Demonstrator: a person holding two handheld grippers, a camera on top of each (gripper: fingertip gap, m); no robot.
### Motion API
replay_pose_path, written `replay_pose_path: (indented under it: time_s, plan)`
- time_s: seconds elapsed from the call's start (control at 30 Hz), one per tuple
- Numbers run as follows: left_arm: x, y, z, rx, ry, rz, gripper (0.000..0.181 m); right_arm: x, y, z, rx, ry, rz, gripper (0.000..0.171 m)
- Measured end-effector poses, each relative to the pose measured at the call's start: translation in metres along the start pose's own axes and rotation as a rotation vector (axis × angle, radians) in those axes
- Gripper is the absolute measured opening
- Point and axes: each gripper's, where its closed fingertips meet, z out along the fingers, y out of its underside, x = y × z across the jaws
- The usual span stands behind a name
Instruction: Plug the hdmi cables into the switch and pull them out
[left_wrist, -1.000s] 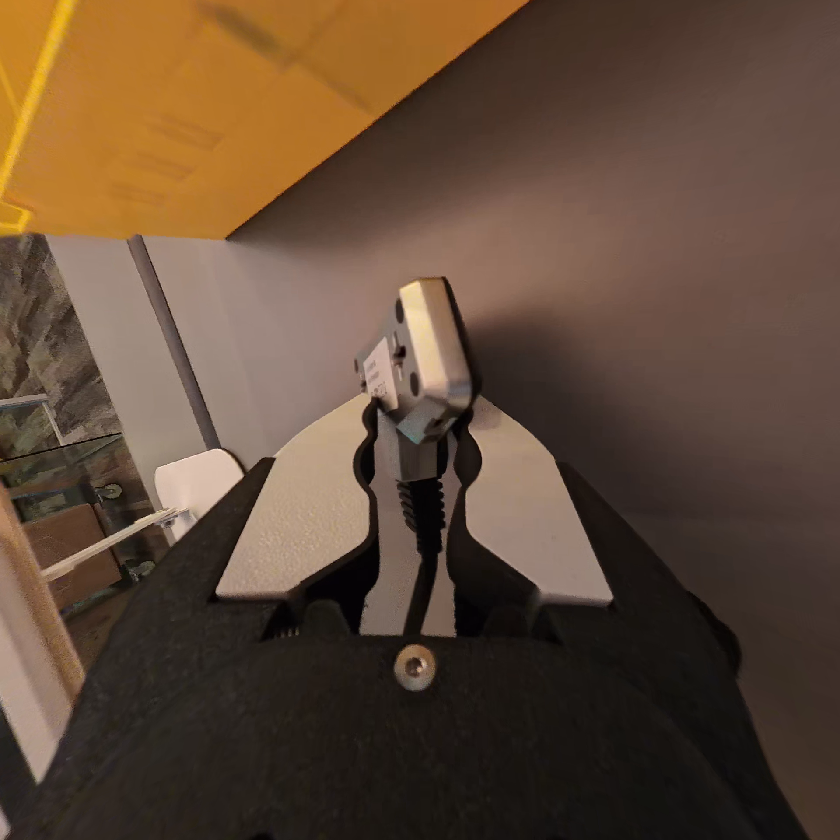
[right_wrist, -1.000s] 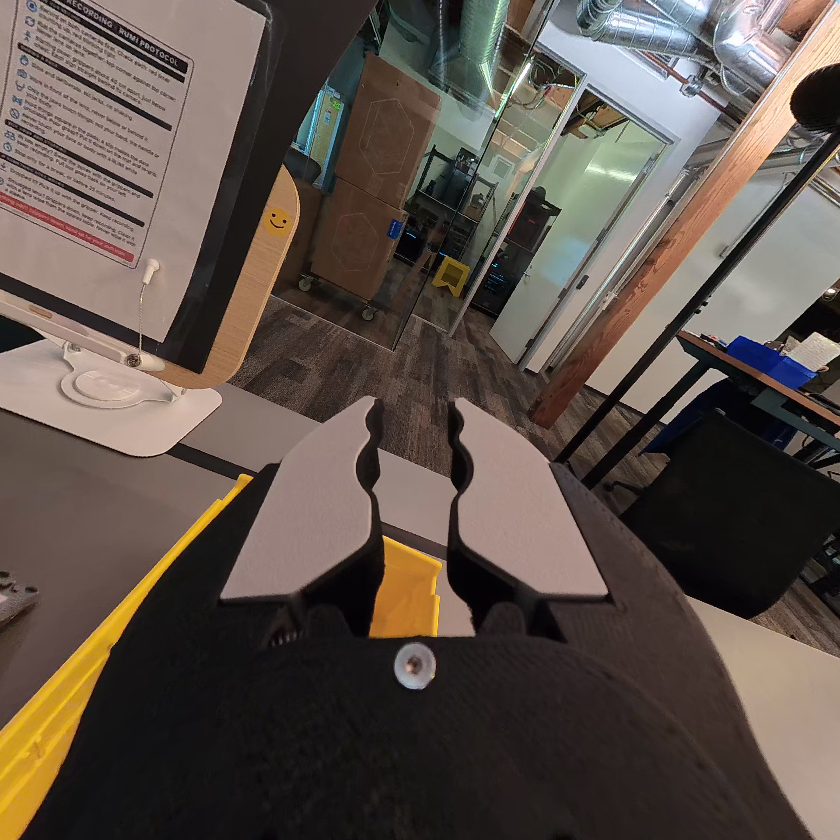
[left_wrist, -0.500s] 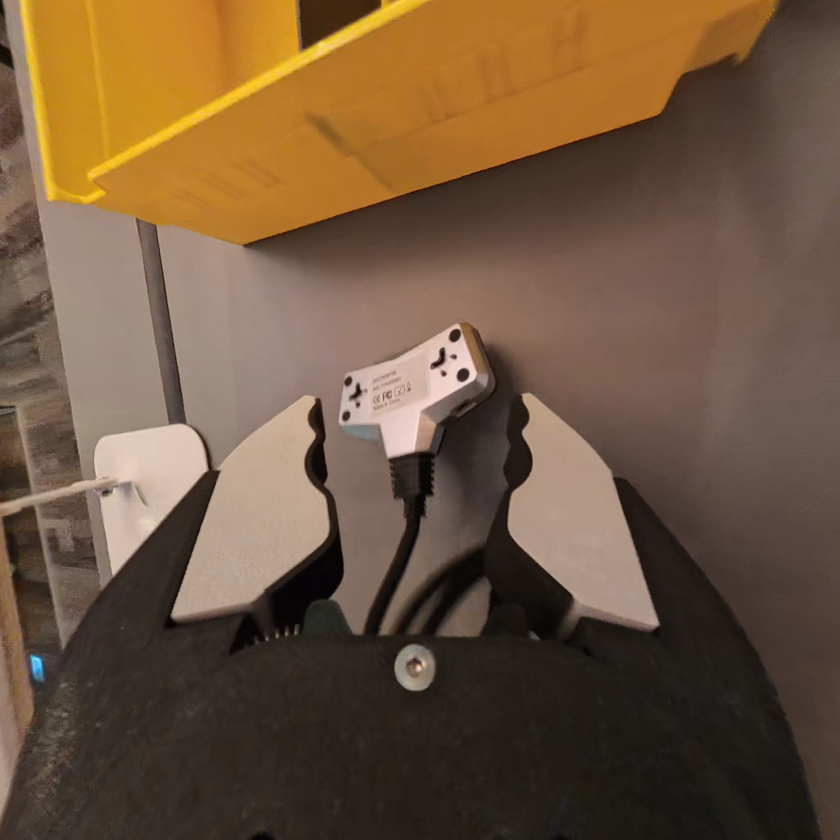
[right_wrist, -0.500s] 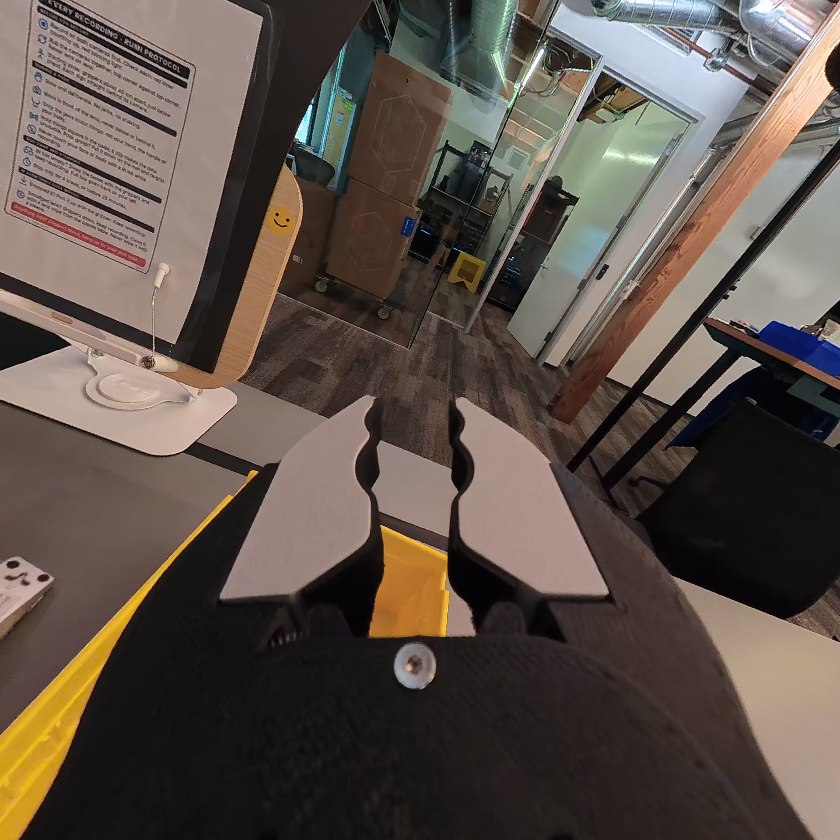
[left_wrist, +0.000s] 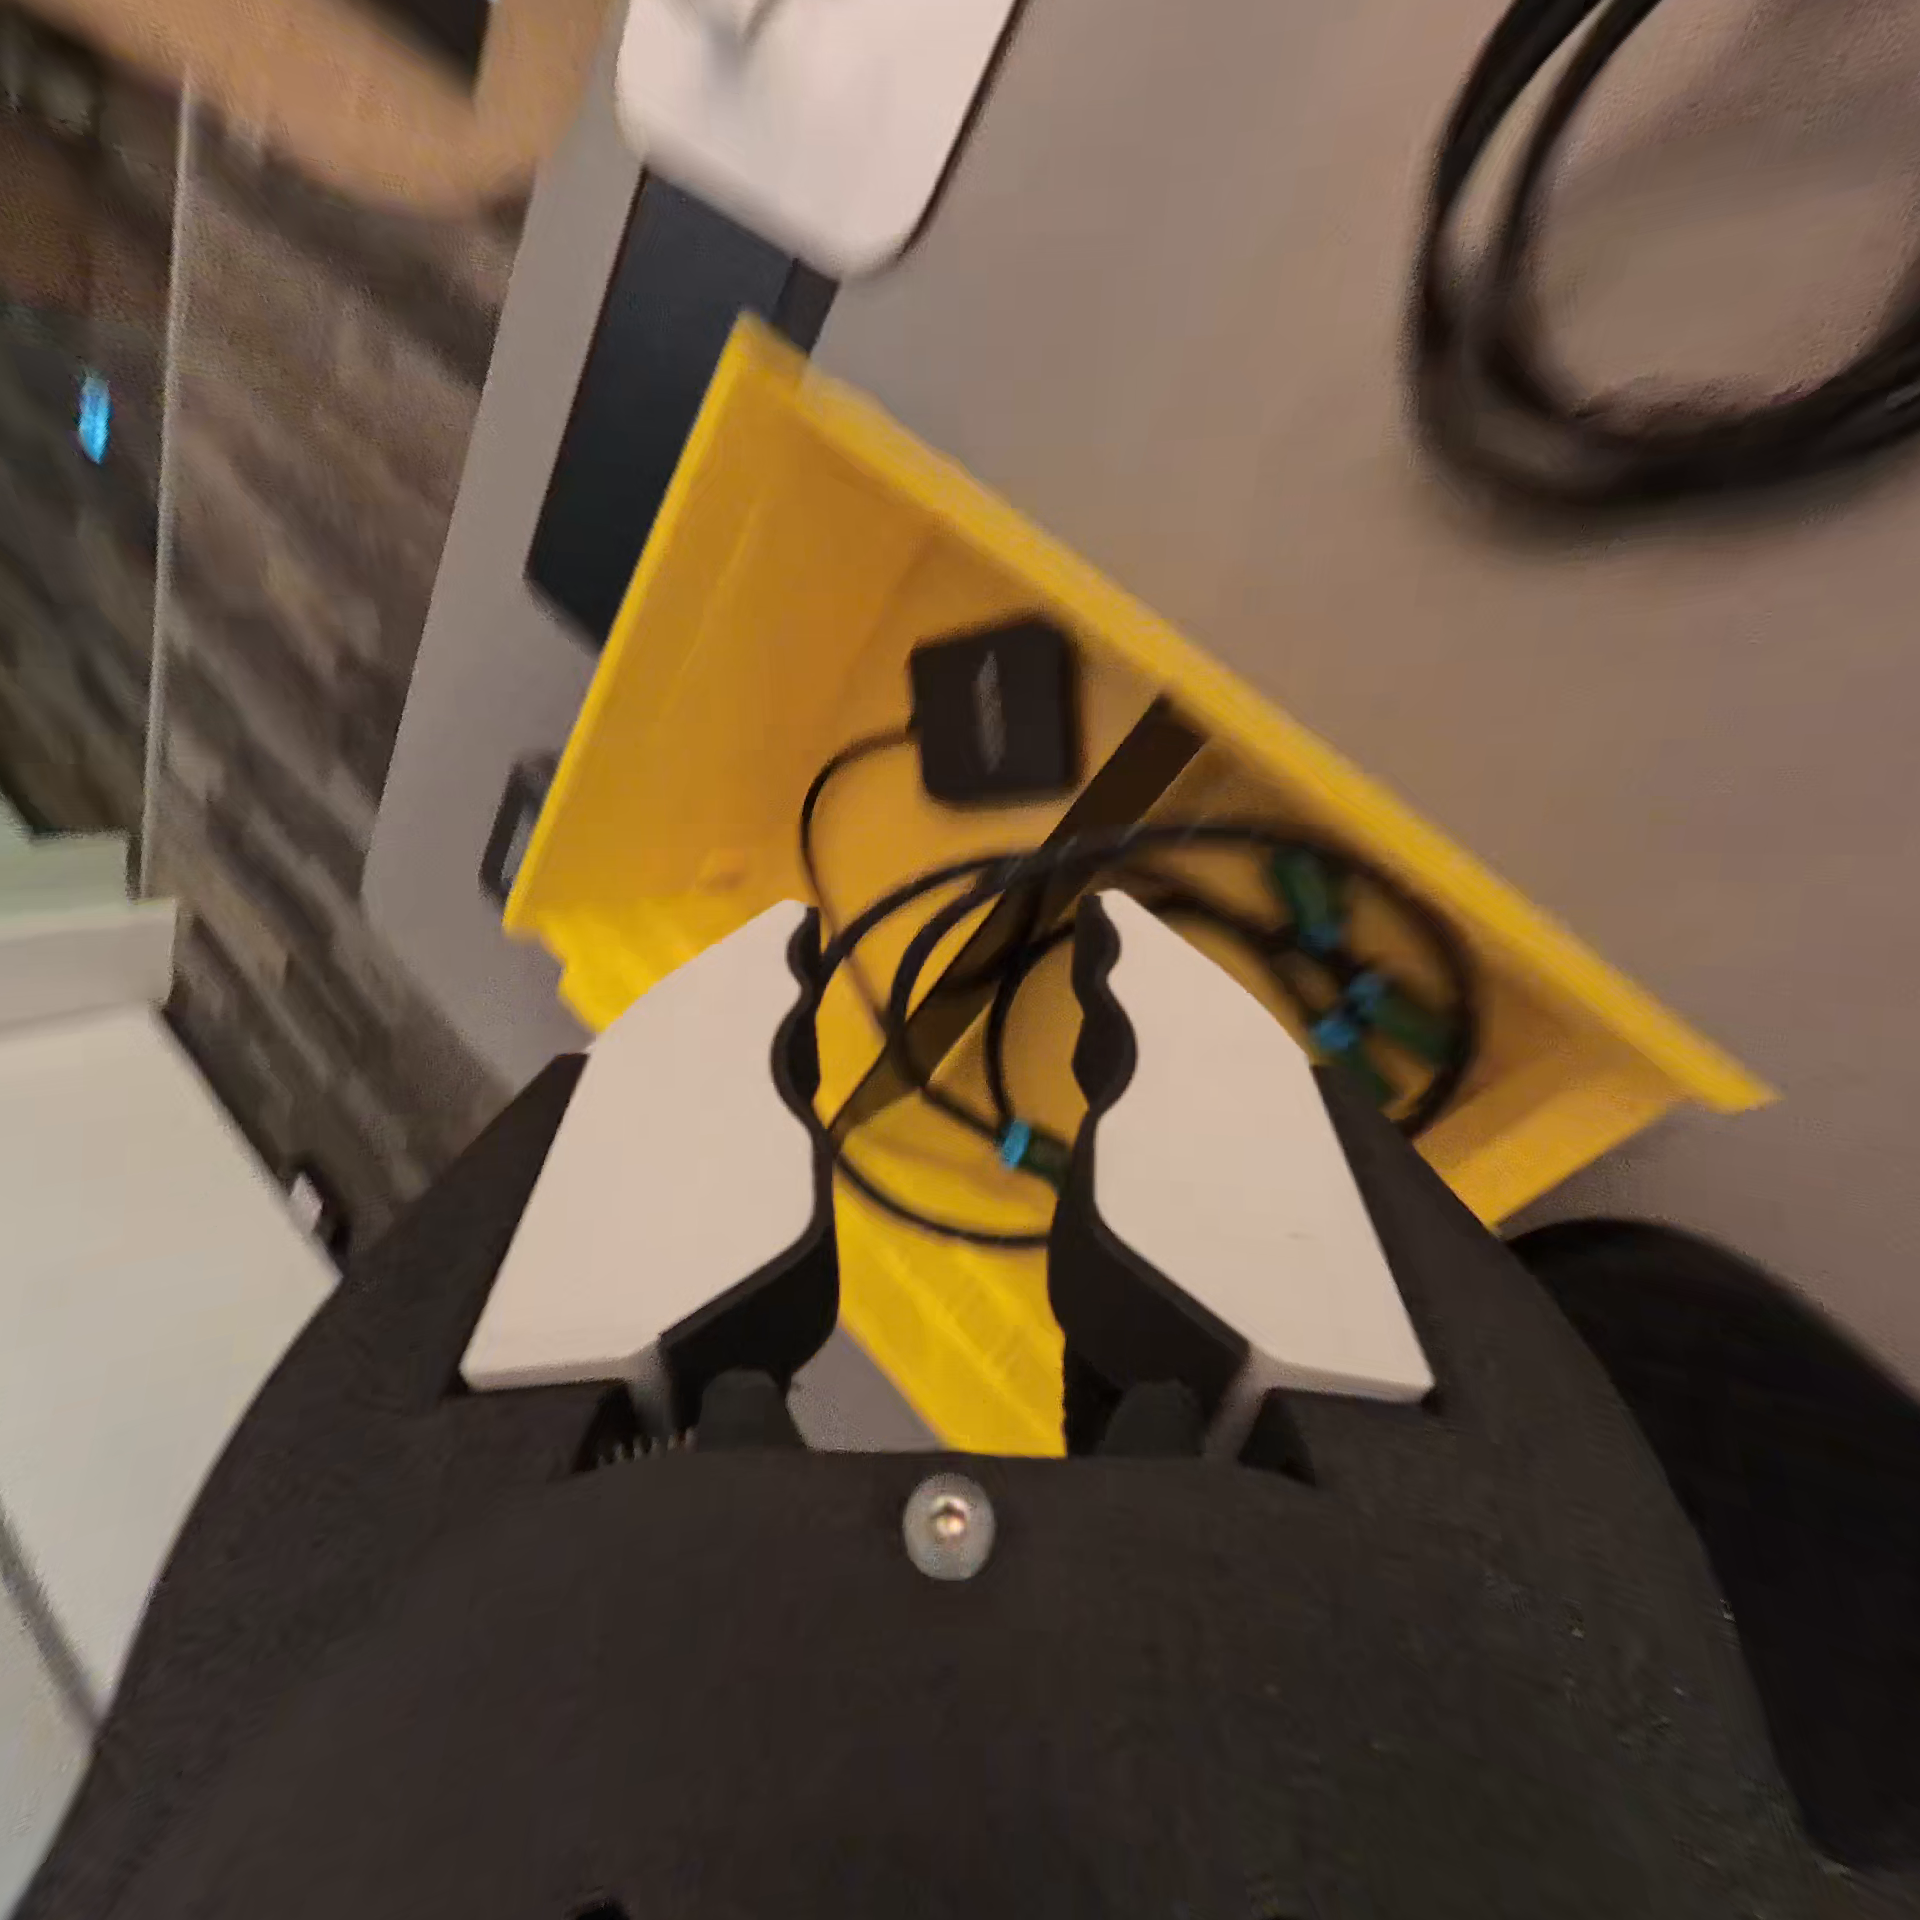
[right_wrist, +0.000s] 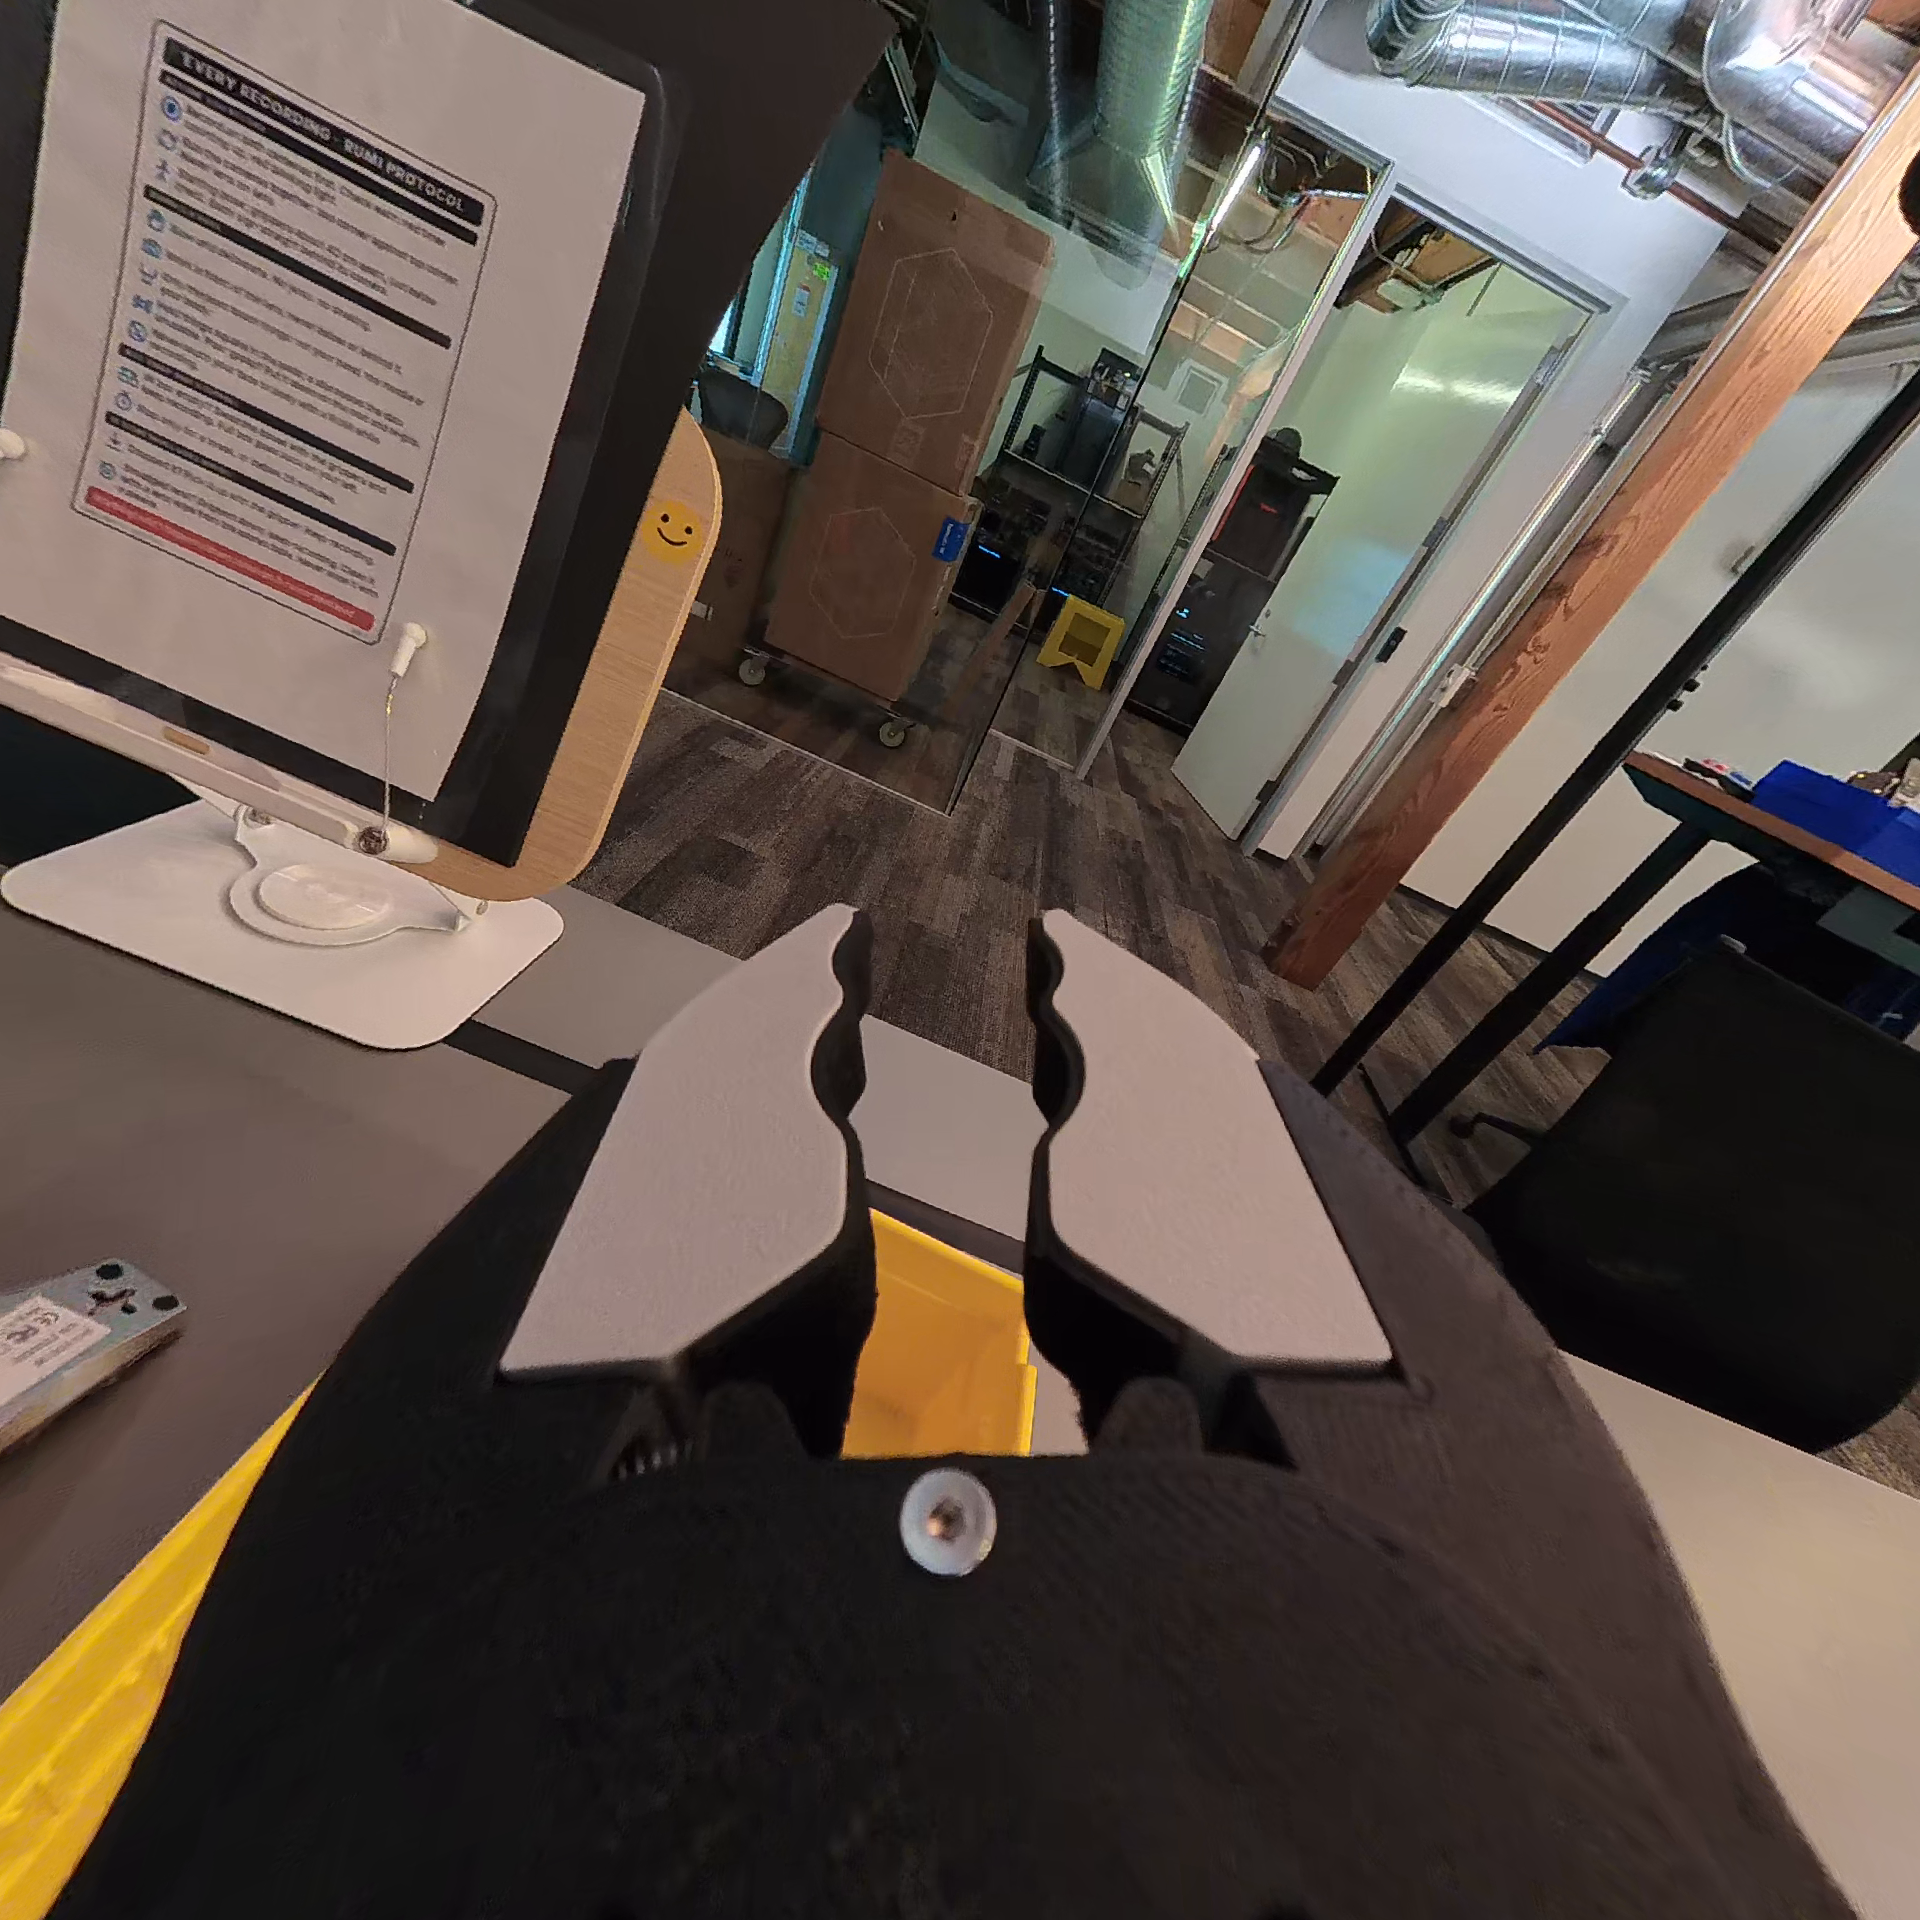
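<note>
The silver HDMI switch (right_wrist: 73, 1340) lies on the dark mat at the left edge of the right wrist view, underside up. A thick black cable (left_wrist: 1475, 395) lies coiled on the mat at the top right of the blurred left wrist view. My left gripper (left_wrist: 945, 914) is open and empty, above a yellow bin (left_wrist: 727, 623). My right gripper (right_wrist: 945, 935) is slightly open and empty, over the bin's corner (right_wrist: 935, 1340), pointing off the table.
The bin holds thin black cables (left_wrist: 1351, 935) with blue and green ends and a black square device (left_wrist: 992, 722). A screen with a printed sheet (right_wrist: 291, 343) stands on a white base (right_wrist: 260, 935) at the back left. The table edge is just past the bin. There is about 55 cm between the tips of the two grippers.
My left gripper opened and let go of the switch, then swung over to the yellow bin. The switch now lies on the mat. My right gripper has hardly moved.
</note>
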Motion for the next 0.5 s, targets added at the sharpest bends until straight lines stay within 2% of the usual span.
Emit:
replay_pose_path:
  time_s: [0.1, 0.2, 0.27, 0.43, 0.5]
  plan:
    - [-0.027, 0.066, 0.018, -0.135, -0.101, -0.054, 0.044, -0.002, 0.002, 0.002, -0.013, 0.005, -0.014, 0.029]
    - [-0.044, 0.104, 0.037, -0.197, -0.124, -0.111, 0.043, -0.005, 0.006, 0.006, -0.033, 0.005, -0.035, 0.029]
    - [-0.050, 0.113, 0.049, -0.213, -0.113, -0.130, 0.043, -0.008, 0.007, 0.008, -0.044, 0.003, -0.050, 0.029]
    - [-0.059, 0.117, 0.075, -0.259, -0.123, -0.052, 0.028, -0.016, 0.012, 0.014, -0.070, -0.006, -0.105, 0.030]
    - [-0.058, 0.117, 0.081, -0.283, -0.127, -0.007, 0.016, -0.019, 0.013, 0.015, -0.077, -0.008, -0.123, 0.030]
